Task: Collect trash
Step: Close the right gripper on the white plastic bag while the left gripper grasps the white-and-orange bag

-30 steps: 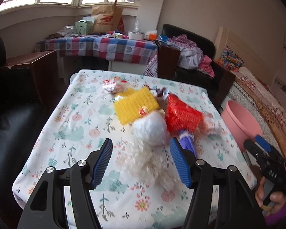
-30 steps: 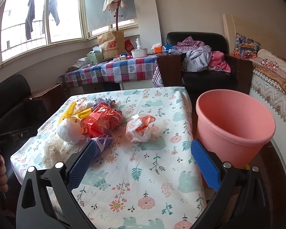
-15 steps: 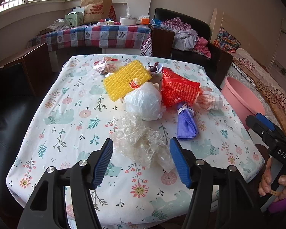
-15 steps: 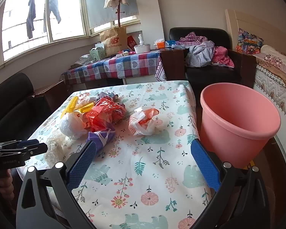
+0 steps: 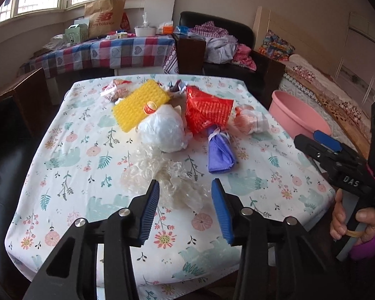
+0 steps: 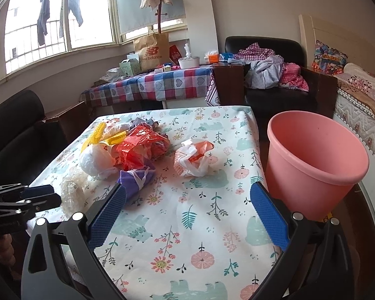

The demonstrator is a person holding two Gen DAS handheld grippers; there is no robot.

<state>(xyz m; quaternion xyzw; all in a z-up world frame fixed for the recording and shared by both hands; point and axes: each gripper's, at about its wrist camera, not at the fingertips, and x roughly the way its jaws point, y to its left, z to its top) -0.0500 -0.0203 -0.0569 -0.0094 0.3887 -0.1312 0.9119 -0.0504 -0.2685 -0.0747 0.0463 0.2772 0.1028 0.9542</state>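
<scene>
Clear wrap (image 5: 162,180): near-left on the table (image 5: 62,155), dead ahead between my closing left gripper (image 5: 185,200) pads, seemingly not yet pinched, long axis slanting far-left; my right gripper (image 6: 187,215) gapes wide, farther off.

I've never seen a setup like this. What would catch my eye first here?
Probably the heap of bright trash on the flowered table: a red plastic bag and a yellow mesh pad. Next, the big pink bucket beside the table's right edge. Nearest, the left hand-held gripper is closing around crinkly clear plastic.
</scene>
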